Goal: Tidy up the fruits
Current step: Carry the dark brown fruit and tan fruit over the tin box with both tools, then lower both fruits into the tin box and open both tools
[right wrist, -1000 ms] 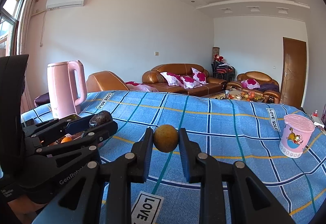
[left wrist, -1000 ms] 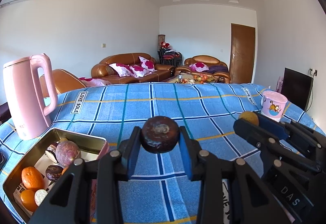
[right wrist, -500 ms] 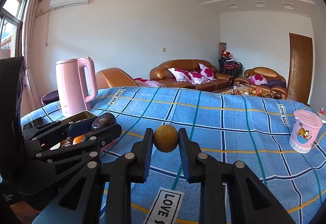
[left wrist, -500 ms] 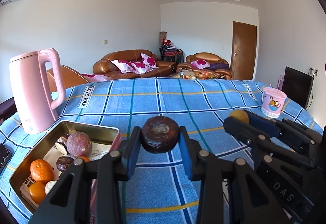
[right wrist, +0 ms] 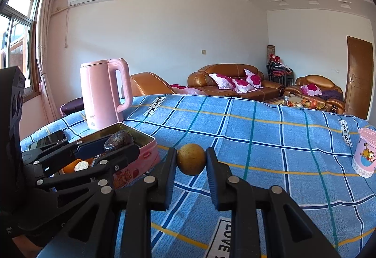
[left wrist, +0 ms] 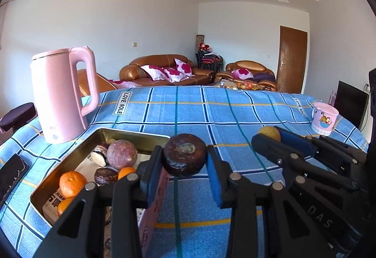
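Blue plaid worktop point(left wrist: 211, 117); left gripper point(left wrist: 184, 165) clamps dark round fruit point(left wrist: 185, 154), right gripper point(right wrist: 191, 164) clamps yellow fruit point(right wrist: 190, 159). Carry both over tin tray point(left wrist: 131, 137) at lower left, lower, then release.

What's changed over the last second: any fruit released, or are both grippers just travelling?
Nothing released. Both grippers have swung left toward the tin tray, which now sits nearer the centre. The left gripper still clamps the dark fruit, the right gripper the yellow fruit. Tray contents unchanged.
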Available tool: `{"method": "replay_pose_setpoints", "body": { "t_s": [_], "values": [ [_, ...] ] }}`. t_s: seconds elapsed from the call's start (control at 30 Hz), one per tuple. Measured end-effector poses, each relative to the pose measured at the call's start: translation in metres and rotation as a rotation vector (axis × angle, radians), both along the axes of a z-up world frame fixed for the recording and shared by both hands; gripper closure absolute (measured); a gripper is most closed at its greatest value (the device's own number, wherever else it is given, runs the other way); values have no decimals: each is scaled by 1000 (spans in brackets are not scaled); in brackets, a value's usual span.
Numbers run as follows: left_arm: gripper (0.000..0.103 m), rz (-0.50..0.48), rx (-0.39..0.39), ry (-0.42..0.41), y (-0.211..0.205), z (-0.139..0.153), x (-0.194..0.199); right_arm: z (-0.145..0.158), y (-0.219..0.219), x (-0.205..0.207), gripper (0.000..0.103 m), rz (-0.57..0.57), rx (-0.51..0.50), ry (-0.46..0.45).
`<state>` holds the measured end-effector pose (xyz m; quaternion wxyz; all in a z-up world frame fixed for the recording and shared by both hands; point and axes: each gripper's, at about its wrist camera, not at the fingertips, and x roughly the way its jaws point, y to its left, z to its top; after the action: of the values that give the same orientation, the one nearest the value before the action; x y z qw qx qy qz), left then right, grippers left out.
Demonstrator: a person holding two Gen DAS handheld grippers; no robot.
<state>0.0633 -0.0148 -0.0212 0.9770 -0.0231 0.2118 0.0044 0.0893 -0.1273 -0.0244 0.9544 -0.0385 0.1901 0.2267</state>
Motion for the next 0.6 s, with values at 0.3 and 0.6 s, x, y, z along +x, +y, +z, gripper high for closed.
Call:
{"method": "replay_pose_setpoints", "body": {
  "t_s": [0.3,0.6],
  "values": [
    [65,61,-15,16,32,-3,-9,-2,30,-2,76,59,-13,3],
    [65,110,-19,31,58,-5,-14,-1,57,-3,76,120,-28,9]
  ]
}}
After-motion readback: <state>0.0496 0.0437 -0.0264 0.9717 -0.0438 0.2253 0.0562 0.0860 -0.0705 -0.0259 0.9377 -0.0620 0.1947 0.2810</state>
